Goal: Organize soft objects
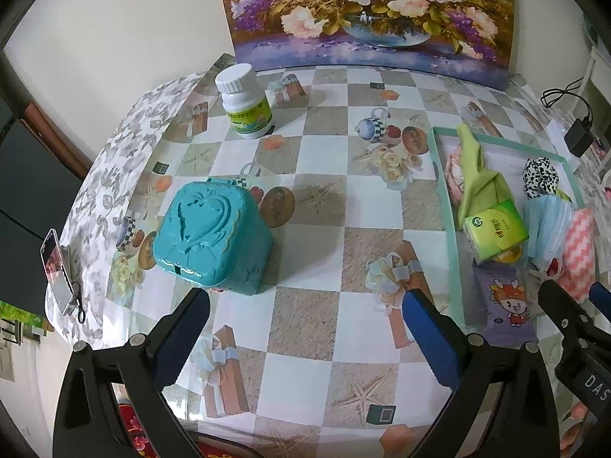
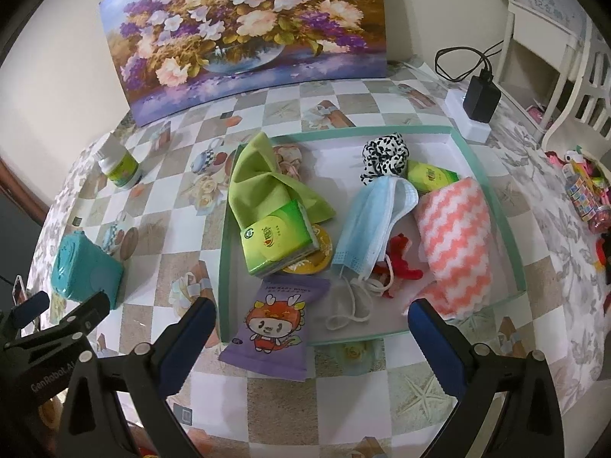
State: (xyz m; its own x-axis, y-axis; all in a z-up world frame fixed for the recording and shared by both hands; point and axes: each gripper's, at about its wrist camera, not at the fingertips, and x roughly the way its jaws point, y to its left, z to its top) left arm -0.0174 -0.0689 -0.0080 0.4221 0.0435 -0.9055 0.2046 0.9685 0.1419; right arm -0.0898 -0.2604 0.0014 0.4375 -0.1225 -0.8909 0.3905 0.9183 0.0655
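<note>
Two grippers, left gripper (image 1: pixel 305 316) and right gripper (image 2: pixel 311 322), hovered with fingers spread wide and empty. Bare checkered desk (image 1: pixel 313 229) lay open between the teal box (image 1: pixel 212 236) and the shallow tray (image 2: pixel 225 248). Inside it: two green tissue packs, one blue mask (image 2: pixel 372 225), one pink-striped cloth (image 2: pixel 456 244). One purple wipes pack (image 2: pixel 277 324) overhung its near edge.

Both grippers, left gripper (image 1: pixel 305 316) and right gripper (image 2: pixel 311 322), are black with blue finger pads (image 1: pixel 429 337), silver screws (image 2: pixel 142 349), and white lettering (image 2: pixel 53 376).
</note>
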